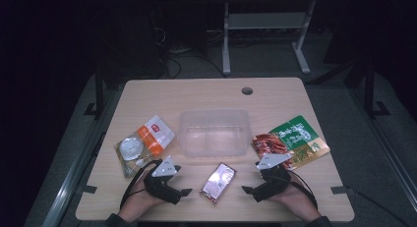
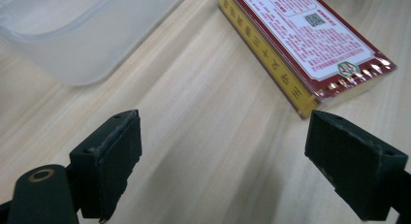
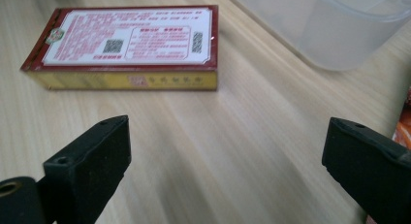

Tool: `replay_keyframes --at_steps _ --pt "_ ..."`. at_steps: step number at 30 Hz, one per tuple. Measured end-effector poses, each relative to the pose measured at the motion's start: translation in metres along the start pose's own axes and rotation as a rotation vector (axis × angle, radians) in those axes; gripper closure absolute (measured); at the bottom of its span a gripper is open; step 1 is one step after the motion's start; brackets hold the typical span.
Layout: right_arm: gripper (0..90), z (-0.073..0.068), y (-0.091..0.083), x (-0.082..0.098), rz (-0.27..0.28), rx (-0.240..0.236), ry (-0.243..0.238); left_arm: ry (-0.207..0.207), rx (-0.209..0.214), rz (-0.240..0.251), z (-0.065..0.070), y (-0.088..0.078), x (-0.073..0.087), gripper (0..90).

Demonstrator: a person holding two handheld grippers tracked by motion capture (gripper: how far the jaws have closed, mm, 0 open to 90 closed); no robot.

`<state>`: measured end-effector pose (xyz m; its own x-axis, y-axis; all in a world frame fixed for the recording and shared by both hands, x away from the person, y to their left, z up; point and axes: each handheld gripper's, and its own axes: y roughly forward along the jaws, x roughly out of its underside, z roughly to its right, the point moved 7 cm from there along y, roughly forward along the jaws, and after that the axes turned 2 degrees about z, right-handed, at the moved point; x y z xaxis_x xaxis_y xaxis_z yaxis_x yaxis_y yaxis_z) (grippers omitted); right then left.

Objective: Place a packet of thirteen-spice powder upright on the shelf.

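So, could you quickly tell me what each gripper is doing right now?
Left gripper: open, holding nothing, beside the red box.
Right gripper: open, holding nothing.

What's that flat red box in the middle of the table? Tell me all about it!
The box is flat and rectangular, looks like glossy cardboard, with a dark red border, a white panel of small red print and square codes, and yellow sides. It lies closed and flat on the wooden table, angled, in front of the clear plastic tub, between both hand-held grippers. Nothing touches it.
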<state>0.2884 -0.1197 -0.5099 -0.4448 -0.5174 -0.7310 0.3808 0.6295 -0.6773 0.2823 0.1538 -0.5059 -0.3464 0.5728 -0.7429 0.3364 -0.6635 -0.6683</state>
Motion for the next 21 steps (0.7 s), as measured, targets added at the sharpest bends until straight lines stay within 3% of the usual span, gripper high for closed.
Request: replay_keyframes --at_steps 6,7,13,15,16,17,21 --pt "3.7 -0.002 -0.002 0.0 0.001 -0.006 -0.015 -0.011 -0.005 0.0 0.002 -0.002 -0.001 15.5" --pt "3.7 -0.002 -0.002 0.0 0.001 -0.006 -0.015 0.001 -0.006 -0.005 0.002 -0.003 -0.002 15.5" --pt "5.9 -0.004 -0.003 -0.003 0.019 -0.018 -0.011 -0.015 0.026 0.06 0.012 -0.011 -0.02 44.2" --pt "6.4 -0.004 -0.003 -0.004 0.019 -0.02 -0.009 -0.014 0.035 0.063 0.014 -0.012 -0.022 55.8" --pt "6.4 -0.004 -0.004 -0.004 0.02 -0.022 -0.006 -0.013 0.048 0.07 0.016 -0.012 -0.024 55.8" --pt "6.6 -0.004 -0.004 -0.004 0.025 -0.027 -0.003 -0.01 0.065 0.073 0.021 -0.011 -0.028 67.3" --pt "7.1 -0.004 -0.004 -0.004 0.025 -0.038 -0.005 -0.012 0.114 0.069 0.03 -0.008 -0.035 85.8"
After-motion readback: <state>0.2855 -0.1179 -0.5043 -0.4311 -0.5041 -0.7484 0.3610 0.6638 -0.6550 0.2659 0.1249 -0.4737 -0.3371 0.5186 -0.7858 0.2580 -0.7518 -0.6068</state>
